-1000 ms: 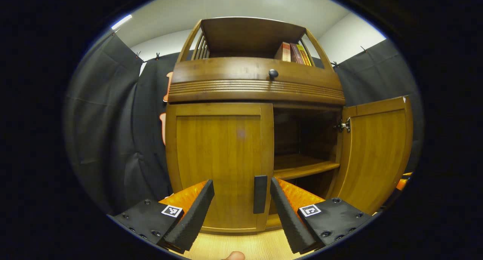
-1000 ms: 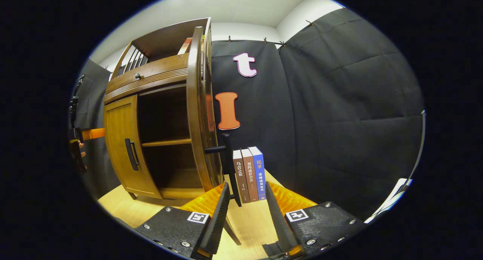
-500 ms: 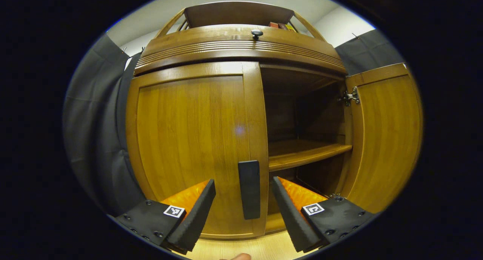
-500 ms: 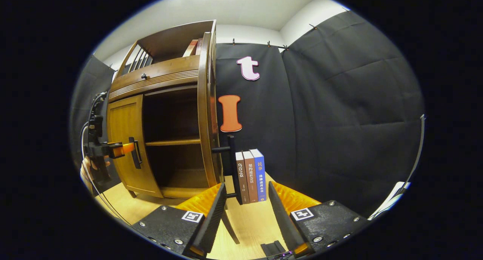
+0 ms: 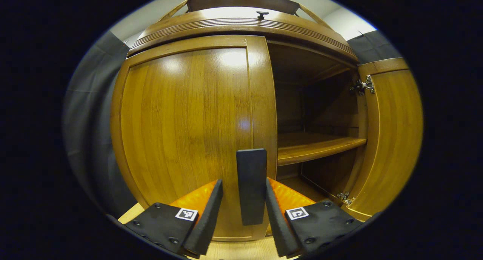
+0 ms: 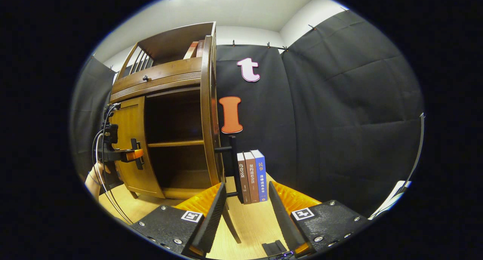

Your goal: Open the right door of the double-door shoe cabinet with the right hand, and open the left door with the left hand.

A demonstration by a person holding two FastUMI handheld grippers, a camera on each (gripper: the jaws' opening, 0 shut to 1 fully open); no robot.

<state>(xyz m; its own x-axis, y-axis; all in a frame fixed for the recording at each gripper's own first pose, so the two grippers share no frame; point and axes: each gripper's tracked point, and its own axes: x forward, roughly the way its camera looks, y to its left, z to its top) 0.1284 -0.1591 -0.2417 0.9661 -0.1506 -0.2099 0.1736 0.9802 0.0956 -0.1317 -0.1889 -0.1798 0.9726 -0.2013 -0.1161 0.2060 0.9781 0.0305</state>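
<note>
Left gripper view puts your left gripper right at the left door's handle, fingers spread to either side of it with a gap showing, so nothing is clamped yet. The left door sits closed against the shoe cabinet. To the handle's right, the right door is swung wide, shelf exposed, so that half looks done. In the right gripper view your right gripper hangs open, holding nothing, just short of the right door's handle. What's left: close on the handle and pull.
</note>
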